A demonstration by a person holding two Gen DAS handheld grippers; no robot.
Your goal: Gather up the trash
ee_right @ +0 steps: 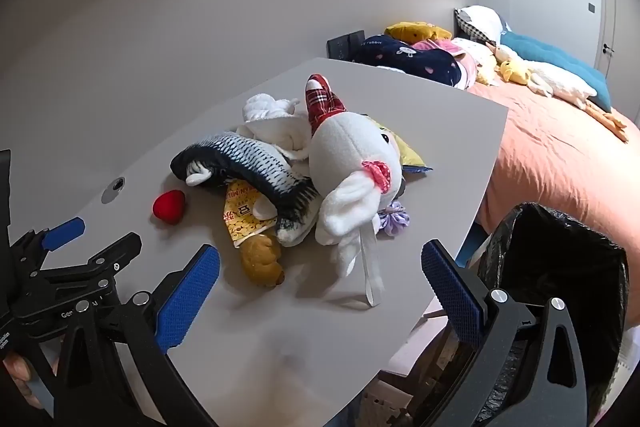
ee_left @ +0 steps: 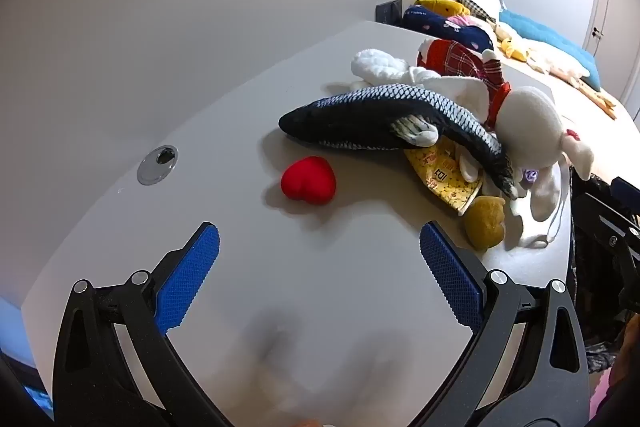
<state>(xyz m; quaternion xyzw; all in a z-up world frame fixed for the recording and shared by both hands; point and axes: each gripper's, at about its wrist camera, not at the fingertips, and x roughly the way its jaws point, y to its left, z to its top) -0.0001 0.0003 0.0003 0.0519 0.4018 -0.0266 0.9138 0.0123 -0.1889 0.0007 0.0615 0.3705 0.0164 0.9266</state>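
Observation:
A heap of toys and litter lies on the grey table [ee_left: 248, 307] [ee_right: 288, 339]. A yellow printed paper cup [ee_left: 444, 173] [ee_right: 244, 217] is tucked on its side under a dark plush fish [ee_left: 372, 117] [ee_right: 248, 163]. Crumpled white tissue [ee_left: 376, 65] [ee_right: 264, 107] sits behind the fish. Beside the white plush rabbit [ee_left: 528, 119] [ee_right: 352, 151] lies a small purple wad [ee_right: 395, 219]. My left gripper [ee_left: 320, 231] [ee_right: 94, 237] hovers open short of a red plush heart [ee_left: 308, 185] [ee_right: 169, 211]. My right gripper [ee_right: 320, 251] is open and empty in front of the heap.
A bin lined with a black bag [ee_right: 560, 267] stands off the table's right edge. A brown plush toy [ee_left: 484, 223] [ee_right: 262, 261] lies nearest the grippers. A round cable hole [ee_left: 157, 164] is at the left. A bed [ee_right: 560, 155] with pillows and toys is behind.

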